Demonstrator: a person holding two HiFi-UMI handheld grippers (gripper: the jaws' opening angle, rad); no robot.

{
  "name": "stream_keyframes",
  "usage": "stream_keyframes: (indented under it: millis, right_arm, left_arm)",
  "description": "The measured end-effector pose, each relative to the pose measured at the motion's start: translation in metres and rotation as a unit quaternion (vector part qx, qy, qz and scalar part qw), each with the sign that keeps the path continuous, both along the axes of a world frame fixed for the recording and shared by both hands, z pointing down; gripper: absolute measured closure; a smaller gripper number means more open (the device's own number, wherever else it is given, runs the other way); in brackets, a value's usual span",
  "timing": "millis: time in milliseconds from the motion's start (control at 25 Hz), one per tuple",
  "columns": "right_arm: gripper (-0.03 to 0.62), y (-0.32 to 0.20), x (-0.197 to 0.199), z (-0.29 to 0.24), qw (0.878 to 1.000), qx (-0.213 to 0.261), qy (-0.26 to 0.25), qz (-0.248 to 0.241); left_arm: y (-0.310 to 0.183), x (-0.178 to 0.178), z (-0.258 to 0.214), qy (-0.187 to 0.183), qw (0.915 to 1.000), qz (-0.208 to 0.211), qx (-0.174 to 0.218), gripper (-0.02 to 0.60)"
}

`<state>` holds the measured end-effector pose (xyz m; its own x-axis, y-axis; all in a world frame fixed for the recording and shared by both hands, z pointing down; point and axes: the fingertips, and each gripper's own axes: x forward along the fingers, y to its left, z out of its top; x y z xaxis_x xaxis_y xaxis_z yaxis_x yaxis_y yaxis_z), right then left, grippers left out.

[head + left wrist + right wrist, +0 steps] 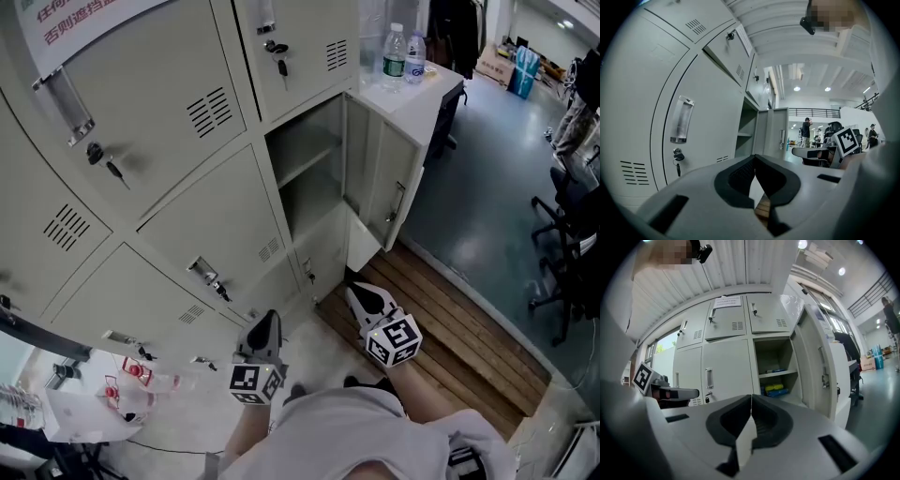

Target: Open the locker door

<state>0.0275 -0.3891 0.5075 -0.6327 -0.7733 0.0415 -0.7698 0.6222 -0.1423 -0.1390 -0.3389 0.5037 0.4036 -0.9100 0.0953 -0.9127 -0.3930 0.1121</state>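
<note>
A bank of grey lockers fills the left of the head view. One locker door (373, 176) in the middle row stands swung open to the right, showing the compartment (305, 173) and its shelf. In the right gripper view the same door (818, 366) hangs open, with yellow and blue items (774, 389) on the lower shelf. My left gripper (269, 317) is shut and empty, low in front of the closed lockers. My right gripper (354, 289) is also shut and empty, below the open door and apart from it. In each gripper's own view, left (754, 156) and right (751, 395), the tips meet.
Closed doors beside the open one have recessed handles (680, 119) and keys (678, 157) in their locks. Two bottles (396, 56) stand on a white counter behind the open door. Wooden planks (450, 319) lie underfoot, office chairs (567, 244) stand at the right, and a person (806, 131) stands far off.
</note>
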Motion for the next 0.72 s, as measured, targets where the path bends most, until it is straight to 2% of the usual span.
stream_keyframes:
  millis: [720]
  right_arm:
    - [0.58,0.0084,-0.0051,-0.002,1.0,-0.003,-0.005,-0.009]
  left_arm:
    - [0.0028,0.002,-0.002,0.001,1.0,0.008,0.006,0.578]
